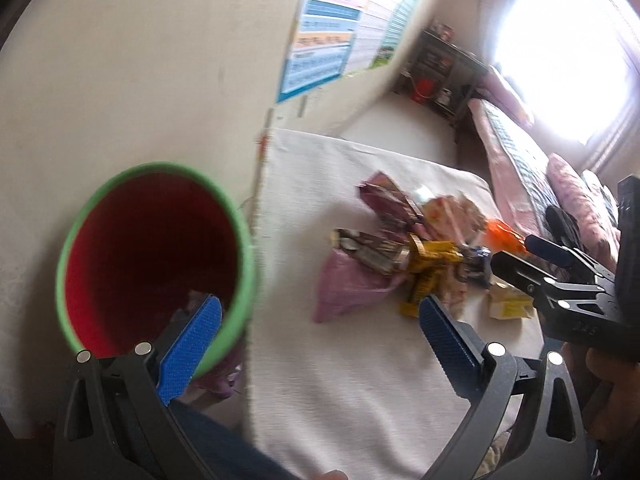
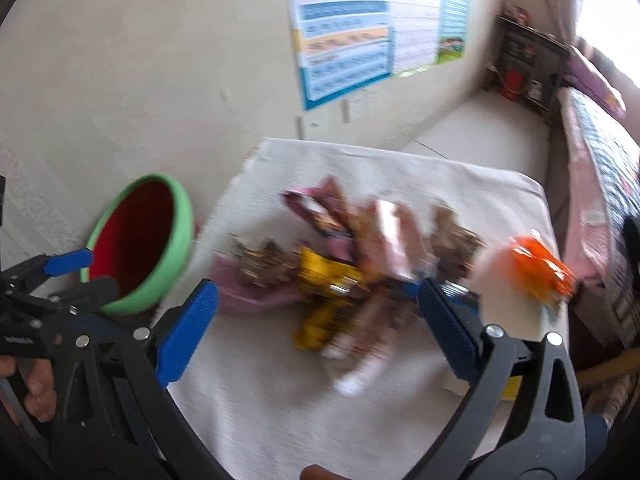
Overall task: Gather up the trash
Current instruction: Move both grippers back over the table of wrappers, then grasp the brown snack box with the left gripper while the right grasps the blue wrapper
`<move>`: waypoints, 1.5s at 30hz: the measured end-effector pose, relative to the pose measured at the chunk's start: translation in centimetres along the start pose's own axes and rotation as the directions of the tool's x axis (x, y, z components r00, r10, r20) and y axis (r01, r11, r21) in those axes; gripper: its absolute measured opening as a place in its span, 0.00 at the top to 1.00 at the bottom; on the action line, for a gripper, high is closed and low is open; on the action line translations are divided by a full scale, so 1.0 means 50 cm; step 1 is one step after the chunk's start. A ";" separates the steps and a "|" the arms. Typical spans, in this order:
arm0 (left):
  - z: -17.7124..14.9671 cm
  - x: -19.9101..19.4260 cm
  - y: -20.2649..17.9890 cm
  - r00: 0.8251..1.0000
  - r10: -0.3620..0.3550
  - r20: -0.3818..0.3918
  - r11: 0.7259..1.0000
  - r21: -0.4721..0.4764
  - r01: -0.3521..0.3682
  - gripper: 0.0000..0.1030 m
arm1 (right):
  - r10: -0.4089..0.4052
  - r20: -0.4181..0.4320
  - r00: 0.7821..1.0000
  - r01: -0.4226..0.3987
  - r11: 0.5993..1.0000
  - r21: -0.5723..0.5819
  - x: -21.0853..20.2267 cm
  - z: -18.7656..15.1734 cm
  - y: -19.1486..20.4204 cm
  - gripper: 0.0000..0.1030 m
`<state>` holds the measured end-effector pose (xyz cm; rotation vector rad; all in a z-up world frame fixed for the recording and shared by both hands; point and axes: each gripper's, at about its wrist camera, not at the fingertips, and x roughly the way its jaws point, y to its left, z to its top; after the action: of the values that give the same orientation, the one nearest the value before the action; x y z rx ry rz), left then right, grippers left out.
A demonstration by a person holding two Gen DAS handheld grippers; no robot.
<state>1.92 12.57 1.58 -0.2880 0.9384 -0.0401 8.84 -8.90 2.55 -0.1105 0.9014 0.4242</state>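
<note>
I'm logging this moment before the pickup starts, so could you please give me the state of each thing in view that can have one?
Left gripper: jaws open, holding nothing.
Right gripper: jaws open, holding nothing, above the wrappers.
Bin: red inside, green rim, open-topped, beside the table; contents unclear.
Wrapper pile: loose on the white table cover, uncollected.
Orange wrapper: crumpled, near the table's right edge.

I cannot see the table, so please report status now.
Left gripper and right gripper open, empty. Wrappers piled on table; bin at left. Nothing in the way.
</note>
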 end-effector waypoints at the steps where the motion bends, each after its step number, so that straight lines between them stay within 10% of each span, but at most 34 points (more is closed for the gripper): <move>1: 0.000 0.003 -0.014 1.000 -0.006 -0.002 1.000 0.014 0.006 0.08 | -0.015 -0.004 1.000 0.015 1.000 0.012 -0.003 -0.009 -0.021 0.05; 18: 0.001 0.084 -0.156 0.996 -0.045 -0.082 0.995 0.087 0.053 0.08 | -0.121 -0.065 0.991 0.129 0.981 0.143 -0.039 -0.109 -0.238 0.05; 45: 0.050 0.255 -0.108 0.961 -0.107 -0.254 0.986 -0.153 0.069 0.37 | -0.066 -0.131 0.989 0.069 0.997 0.016 0.142 -0.045 -0.196 0.05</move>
<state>11.96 5.93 -5.69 -0.4655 1.1933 -0.0948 14.97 -16.25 -5.19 -0.1509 1.0279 0.3471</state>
